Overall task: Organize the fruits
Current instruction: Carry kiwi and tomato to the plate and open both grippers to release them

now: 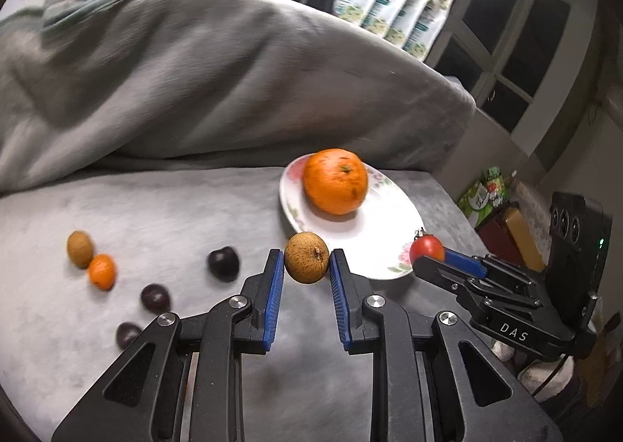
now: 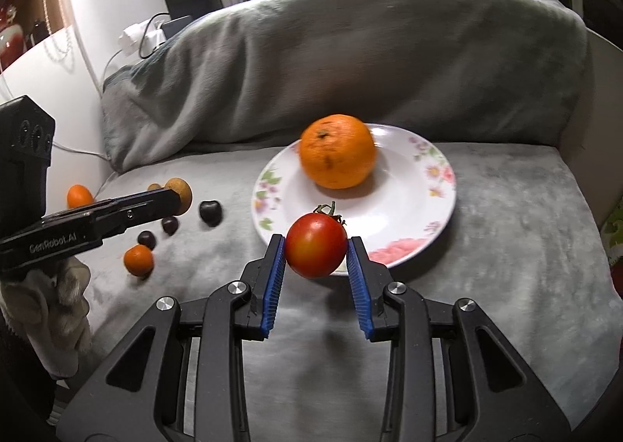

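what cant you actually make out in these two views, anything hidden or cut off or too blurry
- Printed pouches, left wrist view: small and blurred, text unreadable; the right wrist view cuts them at the top edge.
- Small brown fruit on the cushion, right wrist view: mostly hidden behind the left gripper.
- Plate near rim, right wrist view: partly covered by the tomato and the right gripper.
- The gloved hand, right wrist view: cut off by the frame's left edge.

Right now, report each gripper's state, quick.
Left gripper: shut on the brown round fruit, held clear of the grey cushion.
Right gripper: shut on the red tomato, near the floral plate rim.
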`<state>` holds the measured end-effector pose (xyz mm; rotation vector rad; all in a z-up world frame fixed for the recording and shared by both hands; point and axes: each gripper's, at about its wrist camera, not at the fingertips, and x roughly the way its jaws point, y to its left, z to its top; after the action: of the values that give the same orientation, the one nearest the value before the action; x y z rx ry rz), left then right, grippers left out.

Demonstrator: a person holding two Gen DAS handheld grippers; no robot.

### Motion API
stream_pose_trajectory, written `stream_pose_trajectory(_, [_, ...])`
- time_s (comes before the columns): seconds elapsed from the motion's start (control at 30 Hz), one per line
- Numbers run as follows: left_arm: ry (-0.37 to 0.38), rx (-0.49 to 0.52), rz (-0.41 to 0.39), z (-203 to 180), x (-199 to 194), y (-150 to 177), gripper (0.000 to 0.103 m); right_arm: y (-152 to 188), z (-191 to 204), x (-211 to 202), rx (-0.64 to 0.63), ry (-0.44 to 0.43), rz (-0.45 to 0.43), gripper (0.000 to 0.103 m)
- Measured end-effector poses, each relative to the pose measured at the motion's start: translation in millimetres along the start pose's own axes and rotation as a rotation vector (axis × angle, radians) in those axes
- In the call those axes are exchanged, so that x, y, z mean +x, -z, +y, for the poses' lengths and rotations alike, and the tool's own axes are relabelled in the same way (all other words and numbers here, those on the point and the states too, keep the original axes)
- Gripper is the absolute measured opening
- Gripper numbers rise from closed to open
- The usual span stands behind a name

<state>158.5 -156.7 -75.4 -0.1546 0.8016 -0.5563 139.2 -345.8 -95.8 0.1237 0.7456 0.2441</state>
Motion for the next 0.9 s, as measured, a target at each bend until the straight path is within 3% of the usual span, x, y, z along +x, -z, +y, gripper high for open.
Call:
stream_pose_trajectory(0.3, [-0.093, 0.194, -0.002, -44.9, 31.1, 0.5, 0.022, -2.2, -22.8, 5.5, 0.025, 0.027, 0.014, 0.034])
stream_pose_trajectory(0.9, [-0.083, 0.204, 0.047, -53.6, 54.2, -0.6, 0.023, -7.2, -48.0, 19.4, 0.053, 0.063, 0.03, 0.034])
